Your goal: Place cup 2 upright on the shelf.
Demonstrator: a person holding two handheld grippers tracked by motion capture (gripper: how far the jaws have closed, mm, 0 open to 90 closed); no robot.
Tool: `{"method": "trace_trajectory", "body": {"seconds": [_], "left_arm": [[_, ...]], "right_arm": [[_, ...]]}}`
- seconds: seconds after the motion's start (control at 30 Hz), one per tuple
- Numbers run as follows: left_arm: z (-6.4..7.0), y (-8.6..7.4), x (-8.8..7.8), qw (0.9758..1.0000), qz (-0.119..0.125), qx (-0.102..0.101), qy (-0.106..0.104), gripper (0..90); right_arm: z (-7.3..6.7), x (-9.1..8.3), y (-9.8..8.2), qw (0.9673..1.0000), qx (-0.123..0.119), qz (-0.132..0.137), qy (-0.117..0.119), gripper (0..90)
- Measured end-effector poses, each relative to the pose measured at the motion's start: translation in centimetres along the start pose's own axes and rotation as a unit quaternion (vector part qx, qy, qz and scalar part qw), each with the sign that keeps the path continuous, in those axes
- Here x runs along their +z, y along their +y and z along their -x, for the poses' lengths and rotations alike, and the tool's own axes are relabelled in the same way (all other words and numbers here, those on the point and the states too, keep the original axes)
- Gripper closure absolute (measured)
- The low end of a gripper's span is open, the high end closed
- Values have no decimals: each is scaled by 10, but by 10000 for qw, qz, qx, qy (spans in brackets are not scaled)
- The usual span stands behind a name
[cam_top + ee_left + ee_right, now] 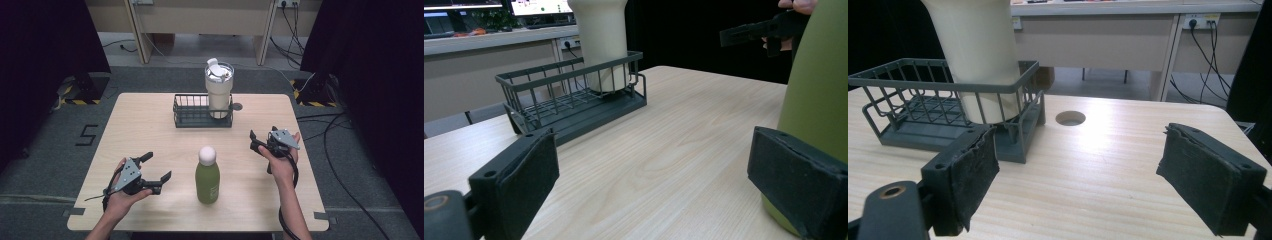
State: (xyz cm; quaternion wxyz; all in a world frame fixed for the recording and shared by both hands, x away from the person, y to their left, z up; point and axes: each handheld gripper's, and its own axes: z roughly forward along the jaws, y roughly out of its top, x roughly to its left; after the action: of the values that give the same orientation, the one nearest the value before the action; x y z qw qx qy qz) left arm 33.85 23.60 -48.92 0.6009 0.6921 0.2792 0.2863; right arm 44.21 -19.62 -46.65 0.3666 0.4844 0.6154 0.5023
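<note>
Bottle (pixel 207 175) is standing upright at the tabletop's (pixel 150 135) near middle, between left tongs (pixel 156 172) and right tongs (pixel 256 142), both gaping apart, empty. Farther back, tumbler (pixel 219 90) is sitting in the basket's (pixel 190 117) right end.

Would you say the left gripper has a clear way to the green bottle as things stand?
Probably yes: the left gripper is open, the green bottle stands upright just beside it, and only bare table lies between them.
</note>
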Motion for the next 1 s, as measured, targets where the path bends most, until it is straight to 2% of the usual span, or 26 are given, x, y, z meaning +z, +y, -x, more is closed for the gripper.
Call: {"method": "trace_trajectory", "body": {"seconds": [0.1,0.23,0.53,1.0], "left_arm": [[5,4,1,9999,73,-32,-97,31],[10,9,2,9993,194,-198,-235,0],[26,16,6,9980,297,-160,-542,0],[58,23,21,9927,277,-57,-1169,0]], "right_arm": [[2,1,-2,10000,1,-33,2,148],[3,3,-4,10000,12,-82,5,148],[1,3,-5,9999,-35,-119,-9,148],[3,3,-7,9999,-21,-166,-19,149]]}}
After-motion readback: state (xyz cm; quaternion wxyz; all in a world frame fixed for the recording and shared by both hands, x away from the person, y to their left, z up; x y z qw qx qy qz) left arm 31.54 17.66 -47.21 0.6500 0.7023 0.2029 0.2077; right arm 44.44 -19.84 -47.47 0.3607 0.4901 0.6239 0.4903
